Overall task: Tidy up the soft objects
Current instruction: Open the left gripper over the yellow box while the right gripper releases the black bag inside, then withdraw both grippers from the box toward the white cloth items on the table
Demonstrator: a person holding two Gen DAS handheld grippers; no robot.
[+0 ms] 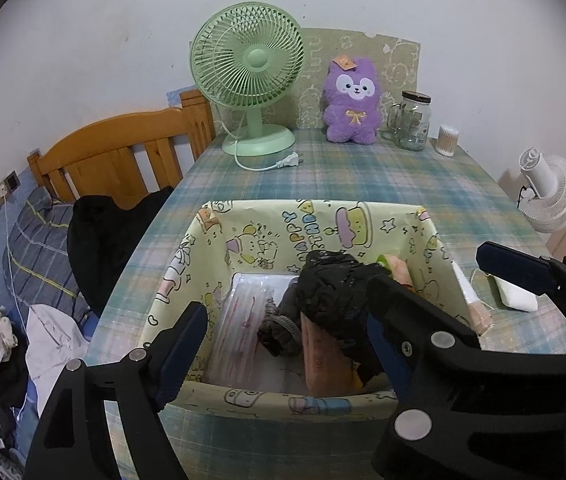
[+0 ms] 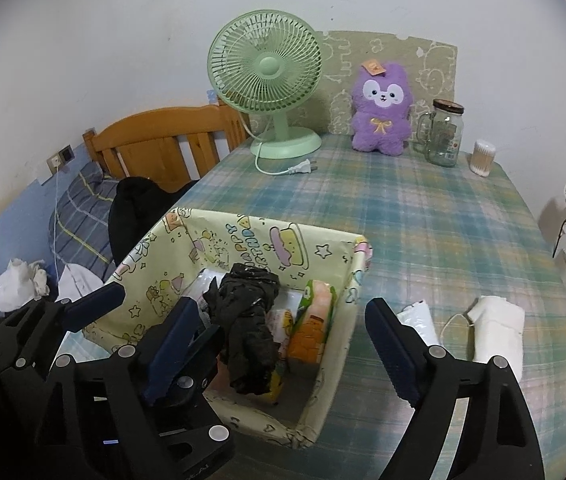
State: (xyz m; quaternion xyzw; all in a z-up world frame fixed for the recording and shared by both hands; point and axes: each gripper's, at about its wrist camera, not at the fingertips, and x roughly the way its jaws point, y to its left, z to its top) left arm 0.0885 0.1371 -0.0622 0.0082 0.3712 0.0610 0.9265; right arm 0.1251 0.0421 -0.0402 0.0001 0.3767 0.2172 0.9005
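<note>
A yellow cartoon-print fabric box stands on the checked table. Inside lie a crumpled black plastic bag, a clear flat packet, a grey cloth and orange-green tissue packs. My left gripper hangs open over the box. My right gripper is open too, its left finger over the box and its right finger outside the box wall. The bag lies loose between the fingers with no pad pressing on it. A purple plush sits upright at the back.
A green fan with a loose plug, a glass jar and a cotton-swab tub line the back. A white folded cloth and a white tube lie right of the box. A bed with clothes is left; a white fan is right.
</note>
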